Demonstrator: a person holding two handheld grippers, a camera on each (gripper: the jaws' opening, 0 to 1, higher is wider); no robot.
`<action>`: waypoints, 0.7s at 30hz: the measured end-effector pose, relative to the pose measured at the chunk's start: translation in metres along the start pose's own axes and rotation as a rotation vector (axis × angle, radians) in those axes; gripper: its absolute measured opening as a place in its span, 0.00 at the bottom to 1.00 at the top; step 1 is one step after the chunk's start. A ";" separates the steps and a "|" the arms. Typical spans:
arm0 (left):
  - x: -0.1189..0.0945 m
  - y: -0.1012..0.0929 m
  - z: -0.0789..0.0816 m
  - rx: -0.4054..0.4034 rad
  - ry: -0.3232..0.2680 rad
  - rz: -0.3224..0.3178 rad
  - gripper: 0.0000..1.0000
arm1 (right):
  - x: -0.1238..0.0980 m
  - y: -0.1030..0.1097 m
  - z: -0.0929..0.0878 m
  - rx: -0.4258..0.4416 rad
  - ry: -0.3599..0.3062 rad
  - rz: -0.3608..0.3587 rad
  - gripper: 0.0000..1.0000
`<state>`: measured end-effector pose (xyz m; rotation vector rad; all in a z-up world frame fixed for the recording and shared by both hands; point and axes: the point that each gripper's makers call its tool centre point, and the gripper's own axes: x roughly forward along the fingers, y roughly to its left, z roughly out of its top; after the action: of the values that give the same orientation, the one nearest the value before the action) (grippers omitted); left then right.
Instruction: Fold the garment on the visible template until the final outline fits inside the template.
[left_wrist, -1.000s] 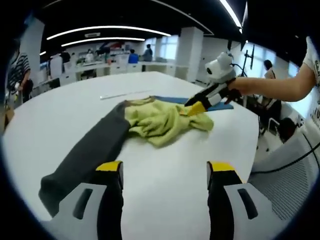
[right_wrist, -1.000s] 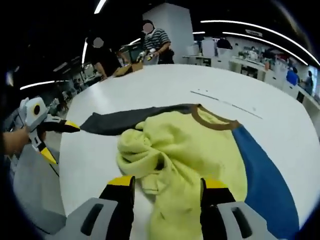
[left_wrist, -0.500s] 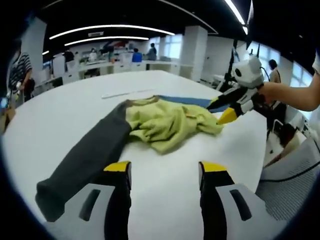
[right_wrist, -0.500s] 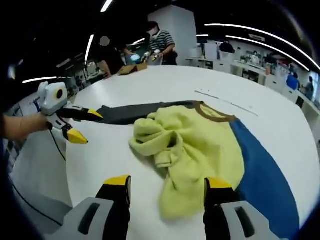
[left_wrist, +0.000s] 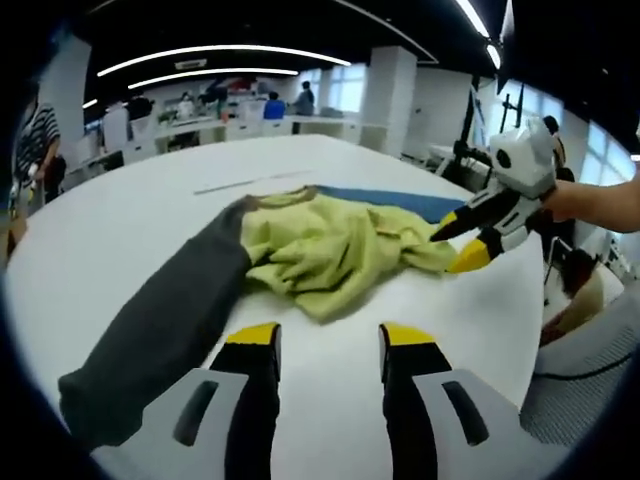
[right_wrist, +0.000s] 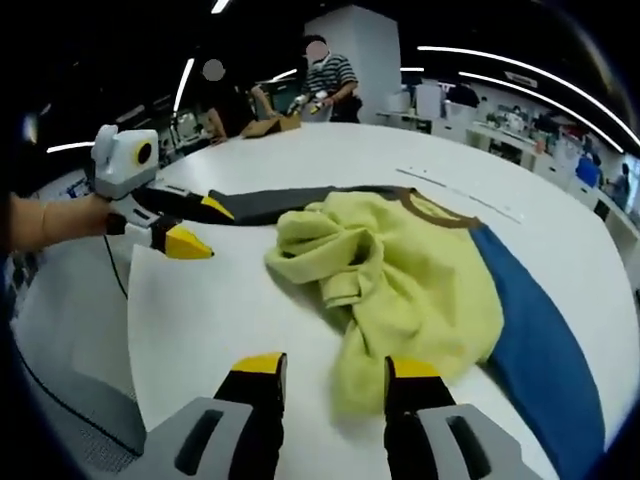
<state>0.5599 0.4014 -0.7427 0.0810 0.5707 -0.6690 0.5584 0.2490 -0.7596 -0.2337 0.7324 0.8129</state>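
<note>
Holding both grippers off the cloth, you are hovering with 2 sets of jaws parted and gripping nothing. In the left gripper view your left gripper (left_wrist: 329, 345) is hanging above bare white table (left_wrist: 420, 300), its yellow tips moderately apart, with the dark grey sleeve (left_wrist: 160, 320) lying just beyond on one side. In the right gripper view your right gripper (right_wrist: 326, 368) is sitting at the near edge of the yellow-green sweater body (right_wrist: 400, 285), tips spread about as wide and not pinching it.

The garment is lying bunched in the middle of the table: the body is crumpled in a heap, the brown collar (right_wrist: 435, 212) is facing away from you, and the blue sleeve (right_wrist: 540, 330) is stretching out flat on the far side. I cannot make out any template outline on the table.

To do this step well, you are probably best served by flattening first. Try taking the hem corners of the heap, 1 per gripper, and drawing them apart so the body spreads before any fold.
</note>
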 end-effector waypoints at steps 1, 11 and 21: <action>0.002 0.000 -0.001 0.001 0.003 0.000 0.33 | 0.001 -0.001 0.000 -0.005 -0.002 -0.009 0.34; 0.023 -0.006 0.001 0.119 0.037 0.012 0.23 | 0.020 -0.012 0.001 -0.040 0.006 -0.103 0.27; 0.045 -0.012 0.008 0.136 0.036 0.019 0.21 | 0.029 -0.025 0.001 -0.077 0.032 -0.159 0.16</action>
<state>0.5855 0.3648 -0.7584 0.2259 0.5576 -0.6887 0.5912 0.2493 -0.7803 -0.3708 0.7039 0.6880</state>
